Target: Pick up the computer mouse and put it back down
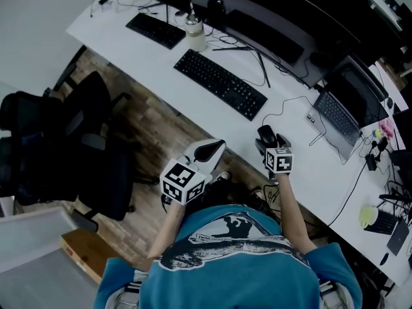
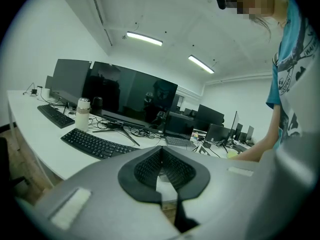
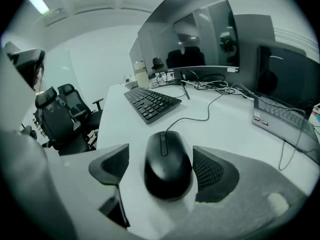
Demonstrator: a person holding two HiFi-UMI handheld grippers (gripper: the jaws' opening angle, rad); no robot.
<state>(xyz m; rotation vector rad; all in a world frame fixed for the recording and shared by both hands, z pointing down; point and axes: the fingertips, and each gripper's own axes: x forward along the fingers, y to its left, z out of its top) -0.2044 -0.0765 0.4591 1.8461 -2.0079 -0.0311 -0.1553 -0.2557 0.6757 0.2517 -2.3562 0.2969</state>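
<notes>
Right fingers [image 3: 214, 170] parted, mouse [image 3: 167, 165] between

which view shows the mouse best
The right gripper view: the mouse fills the centre, whole, on the desk between open fingers. The head view shows it small, partly hidden; the left gripper view misses it.

Where my three cameras sit

One on my head looks steeply down on the white desk [image 1: 309, 172] from well above. One rides my left gripper [image 1: 212, 149] by the desk's near edge, looking nearly level across it. One rides my right gripper [image 1: 267, 140], tilted down, close over the mouse [image 3: 167, 166]. All three share the nearer keyboard [image 1: 220, 84] and the curved monitor [image 1: 277, 24] behind it.
</notes>
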